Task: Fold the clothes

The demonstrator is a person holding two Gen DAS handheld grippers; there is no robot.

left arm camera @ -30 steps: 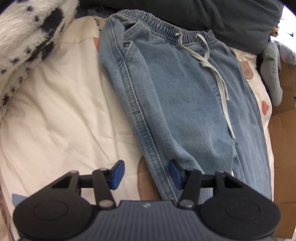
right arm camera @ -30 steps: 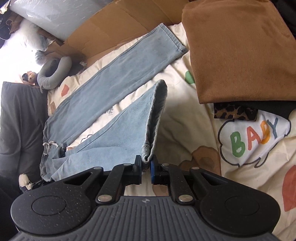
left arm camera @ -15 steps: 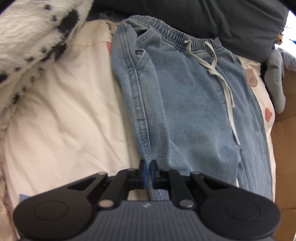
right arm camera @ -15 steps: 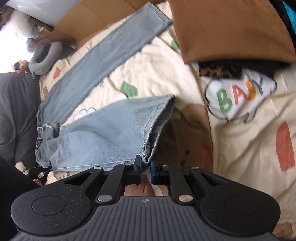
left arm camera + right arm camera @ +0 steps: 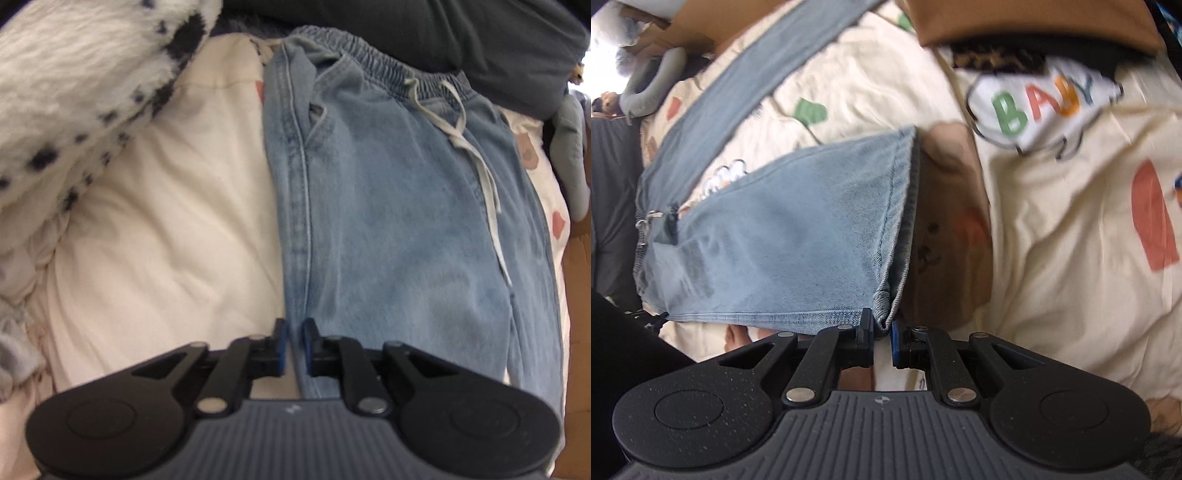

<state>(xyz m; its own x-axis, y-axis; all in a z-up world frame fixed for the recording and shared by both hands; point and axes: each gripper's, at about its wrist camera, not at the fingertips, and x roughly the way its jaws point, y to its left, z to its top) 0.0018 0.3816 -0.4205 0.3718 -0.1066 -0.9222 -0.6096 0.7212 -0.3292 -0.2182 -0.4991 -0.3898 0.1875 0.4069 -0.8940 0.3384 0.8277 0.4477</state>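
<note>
Light blue jeans (image 5: pixel 388 206) lie on the bed, elastic waistband (image 5: pixel 369 51) and pale drawstring (image 5: pixel 476 162) at the far end. My left gripper (image 5: pixel 293 341) has the jeans' left side seam between its blue pads; the jaws are opening slightly, with the denim still filling the gap. In the right wrist view, one trouser leg (image 5: pixel 775 240) is pulled sideways and hangs just above the sheet. My right gripper (image 5: pixel 882 334) is shut on the corner of its hem. The other leg (image 5: pixel 738 92) lies straight toward the far left.
A fluffy white blanket with black spots (image 5: pixel 74 92) is at the left, and dark grey cloth (image 5: pixel 443 29) lies behind the waistband. The cream printed bedsheet (image 5: pixel 1052 258) is at the right, a folded brown garment (image 5: pixel 1034 18) far right, and cardboard (image 5: pixel 694 22) and a grey neck pillow (image 5: pixel 646 88) far left.
My left gripper went from open to closed around the jeans' side seam. My right gripper carried the leg hem down and toward the near side, so the leg now spreads wide.
</note>
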